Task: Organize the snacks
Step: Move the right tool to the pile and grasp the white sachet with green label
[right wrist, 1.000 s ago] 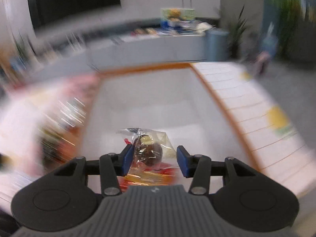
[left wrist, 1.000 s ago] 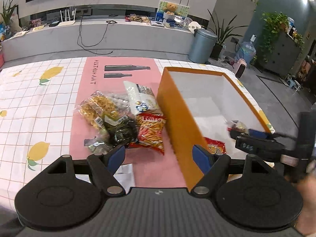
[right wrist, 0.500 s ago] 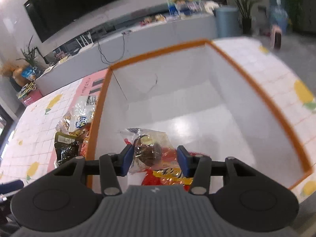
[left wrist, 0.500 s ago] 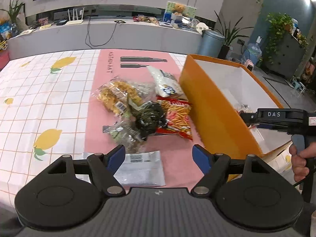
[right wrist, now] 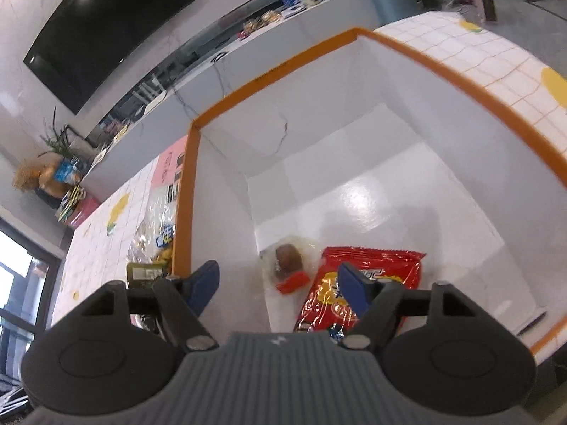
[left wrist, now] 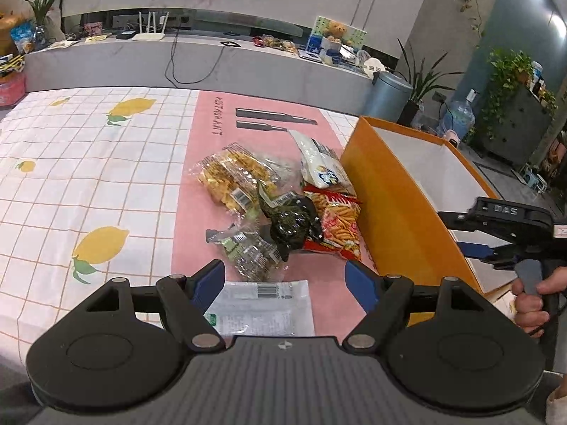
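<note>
On the pink mat [left wrist: 198,191] of the counter [left wrist: 53,177], six snack packets are lying in a loose cluster just beside the orange box [left wrist: 397,191], at its 9 o'clock side in the left wrist view. Counted: one clear bag of yellow crackers [left wrist: 226,177] at 11 o'clock of the cluster; one white pouch [left wrist: 320,164] with a blue logo at 1 o'clock, its long axis running 11 to 5 o'clock; one red bag of orange sticks [left wrist: 336,226] at 3 o'clock, lying lengthwise alongside the box wall; one dark packet [left wrist: 292,221] at the centre; one clear packet of green-wrapped pieces [left wrist: 248,251] at 7 o'clock; one flat white sachet [left wrist: 262,308] with a barcode at 6 o'clock. The mat is carrying grey lettering, too distorted to read with confidence.

Inside the box [right wrist: 443,67], two packets are resting on the white floor at its near end: one clear packet with a brown piece [right wrist: 287,258] and one red bag with yellow print [right wrist: 368,276], side by side.

The left gripper [left wrist: 285,279] is hovering over the sachet, fingers spread wide and holding nothing. The right gripper [right wrist: 278,285] is hanging above the box's near end, fingers likewise parted and empty; its body is showing the letters "DAS" in the left wrist view.
</note>
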